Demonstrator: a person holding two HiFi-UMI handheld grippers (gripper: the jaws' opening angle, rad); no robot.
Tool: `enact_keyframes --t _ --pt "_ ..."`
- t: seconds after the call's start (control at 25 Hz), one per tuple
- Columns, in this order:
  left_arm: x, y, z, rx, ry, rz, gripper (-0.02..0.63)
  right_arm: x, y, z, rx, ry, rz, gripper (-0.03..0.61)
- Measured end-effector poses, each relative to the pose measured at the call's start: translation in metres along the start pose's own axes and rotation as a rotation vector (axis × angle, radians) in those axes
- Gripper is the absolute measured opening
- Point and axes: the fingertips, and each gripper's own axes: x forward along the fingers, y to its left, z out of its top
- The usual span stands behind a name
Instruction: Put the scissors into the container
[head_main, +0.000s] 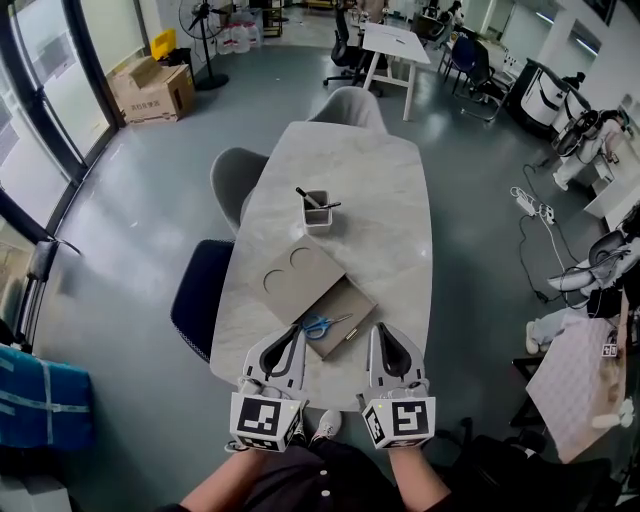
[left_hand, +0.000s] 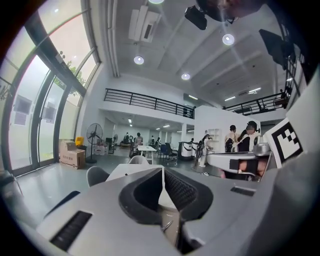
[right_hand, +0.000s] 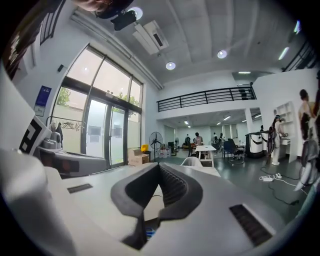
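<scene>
Blue-handled scissors (head_main: 322, 326) lie crosswise on a brown board (head_main: 350, 298), blades pointing right, short of the container (head_main: 318, 214). Left gripper (head_main: 296, 331) and right gripper (head_main: 381, 330) jaws are closed and empty. Only the head view shows the scissors' full length.

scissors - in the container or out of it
Out: the scissors lie flat on the brown board near the table's front edge, well apart from the container farther up the table.
</scene>
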Motion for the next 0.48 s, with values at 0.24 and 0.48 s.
enact_keyframes --t 0.24,0.48 --pt "-0.005 -0.007 0.015 0.017 -0.044 0.001 0.025 -0.008 0.001 0.009 0.023 -0.015 -0.022 -0.003" --pt "-0.010 -0.007 0.021 0.017 -0.064 0.012 0.025 -0.014 0.006 0.017 0.007 -0.038 -0.016 -0.003"
